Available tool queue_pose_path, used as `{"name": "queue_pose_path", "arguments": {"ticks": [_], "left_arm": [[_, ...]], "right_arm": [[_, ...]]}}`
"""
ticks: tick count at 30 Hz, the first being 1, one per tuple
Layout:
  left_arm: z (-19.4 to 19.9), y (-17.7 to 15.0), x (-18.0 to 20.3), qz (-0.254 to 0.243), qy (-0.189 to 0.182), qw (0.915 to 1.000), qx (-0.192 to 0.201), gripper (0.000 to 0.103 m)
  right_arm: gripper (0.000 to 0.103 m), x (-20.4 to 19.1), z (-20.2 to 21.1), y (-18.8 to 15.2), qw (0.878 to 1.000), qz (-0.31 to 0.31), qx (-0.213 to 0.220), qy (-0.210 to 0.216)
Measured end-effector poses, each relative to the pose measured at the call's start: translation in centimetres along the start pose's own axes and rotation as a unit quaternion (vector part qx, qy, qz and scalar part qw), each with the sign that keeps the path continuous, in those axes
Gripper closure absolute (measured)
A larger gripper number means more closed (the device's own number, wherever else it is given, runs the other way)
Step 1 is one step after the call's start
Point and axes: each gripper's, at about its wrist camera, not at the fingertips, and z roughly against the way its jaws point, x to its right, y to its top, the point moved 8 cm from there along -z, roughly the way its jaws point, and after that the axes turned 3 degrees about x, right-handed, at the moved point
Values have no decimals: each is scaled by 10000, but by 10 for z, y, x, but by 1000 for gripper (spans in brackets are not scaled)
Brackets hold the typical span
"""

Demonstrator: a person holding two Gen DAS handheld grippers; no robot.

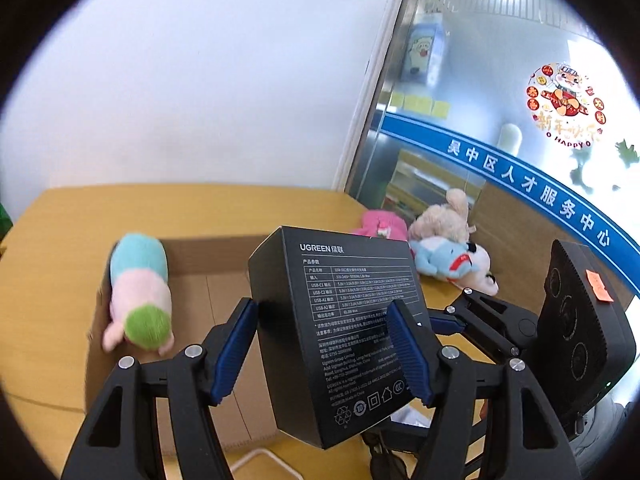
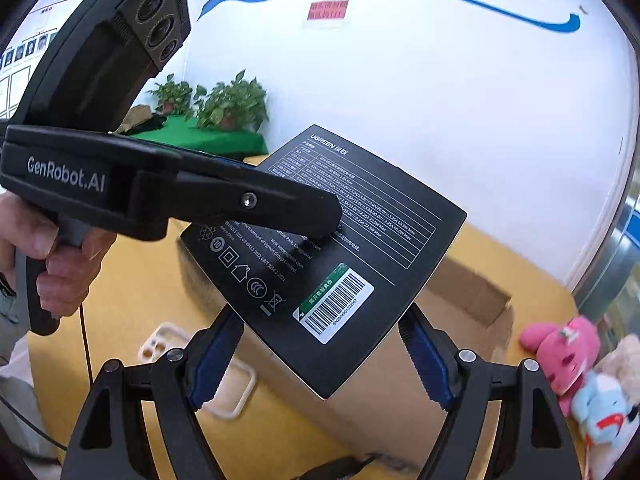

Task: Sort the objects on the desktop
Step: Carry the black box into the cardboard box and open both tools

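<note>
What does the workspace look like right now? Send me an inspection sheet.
Surface: yellow wooden desk.
Job's things: black UGREEN box held aloft; striped plush in the cardboard box; pink plush, beige plush, blue plush piled at the desk's right.
Clutter: white phone case.
Grippers: left gripper and right gripper, jaws both clamping the UGREEN box.
Cables: thin dark cable.
Surroundings: white wall, glass partition, potted plants.
</note>
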Motion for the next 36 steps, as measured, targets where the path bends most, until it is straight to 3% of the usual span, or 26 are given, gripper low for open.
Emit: {"name": "queue_pose_path", "arguments": {"ticks": [15, 20, 25, 31, 36], "left_arm": [[-34, 132, -24, -435, 3, 9973, 592, 37], [-61, 154, -45, -281, 27, 9978, 607, 37], [-98, 146, -75, -35, 206, 9991, 358, 37], [-156, 108, -117, 302, 346, 9986, -274, 37], [-199, 69, -147, 658, 488, 9927, -890, 37]], "right_arm": [[24, 87, -36, 116, 9989, 153, 440, -87], [24, 114, -66, 137, 9992, 64, 402, 57], [24, 131, -110, 133, 9995, -34, 175, 271], [24, 142, -177, 91, 9970, -343, -329, 608], [24, 145, -236, 47, 9905, -610, -870, 870]]}}
